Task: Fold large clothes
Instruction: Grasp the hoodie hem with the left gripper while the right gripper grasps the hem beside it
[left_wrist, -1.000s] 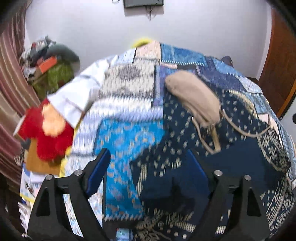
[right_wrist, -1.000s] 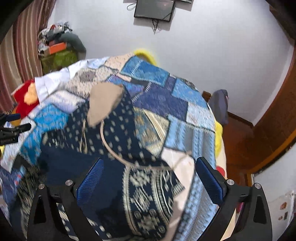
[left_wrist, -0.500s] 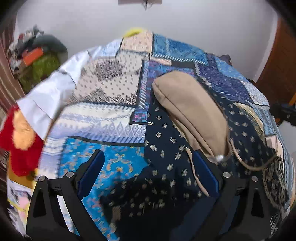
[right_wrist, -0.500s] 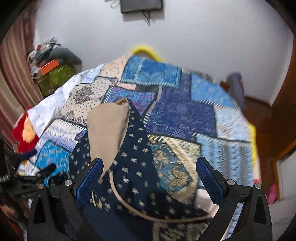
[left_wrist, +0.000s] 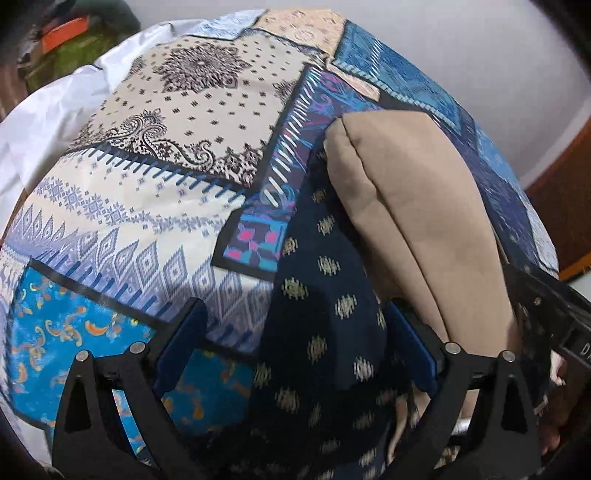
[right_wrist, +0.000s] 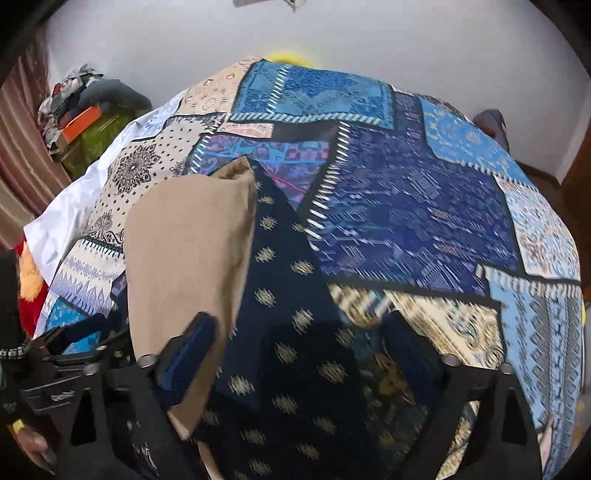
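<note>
Patchwork bedspread (right_wrist: 417, 221), prob. bedrm.

blue and cream patchwork bedspread (right_wrist: 424, 221) covers bed | white sheet (right_wrist: 74, 218) at its left edge | red-and-orange plush toy (right_wrist: 27, 280) beside sheet | cluttered green box (right_wrist: 96, 140) against white wall (right_wrist: 406, 44)

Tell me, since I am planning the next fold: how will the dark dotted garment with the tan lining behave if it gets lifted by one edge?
The dark dotted garment is probably floppy: it drapes over the patchwork bedspread in soft folds, so it would likely sag and hang. Its tan lining bulges like a padded roll, suggesting some weight. The woven surface looks matte, so probably not slippery.
</note>
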